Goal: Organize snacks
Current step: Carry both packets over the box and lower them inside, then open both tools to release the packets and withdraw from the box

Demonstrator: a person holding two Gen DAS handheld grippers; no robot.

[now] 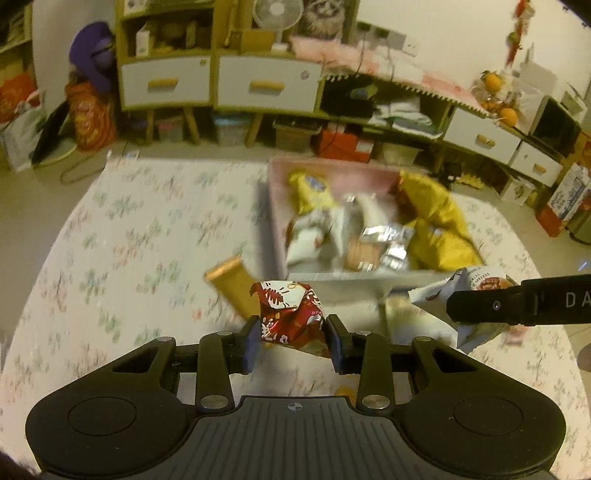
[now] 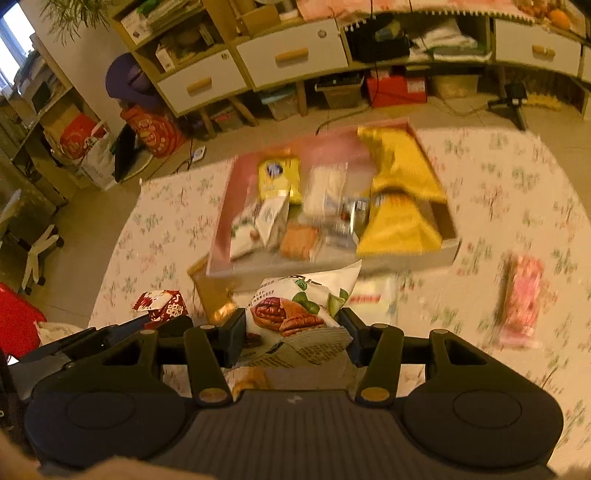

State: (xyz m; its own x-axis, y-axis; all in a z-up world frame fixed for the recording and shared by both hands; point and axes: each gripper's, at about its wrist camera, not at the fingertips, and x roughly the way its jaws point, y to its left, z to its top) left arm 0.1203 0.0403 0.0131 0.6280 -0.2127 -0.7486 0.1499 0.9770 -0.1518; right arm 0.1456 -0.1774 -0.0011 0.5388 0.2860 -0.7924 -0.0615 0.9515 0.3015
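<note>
Two tongs loaded: left (image 1: pixel 291 332) clamps red packet (image 1: pixel 290 314), right (image 2: pixel 293 332) nut bag (image 2: pixel 295 314).

The right gripper (image 2: pixel 291 328) clamps a white walnut snack packet (image 2: pixel 299 314) above the floral cloth (image 2: pixel 498 192). Beyond it lies a pink box (image 2: pixel 229 221) crammed with snacks. A pink packet (image 2: pixel 522 299) lies apart on the right.

You're in a lived-in home room: wooden shelving with white drawers (image 1: pixel 166 83), a white desk fan (image 1: pixel 275 13), and a floral-print tablecloth (image 1: pixel 129 229).
</note>
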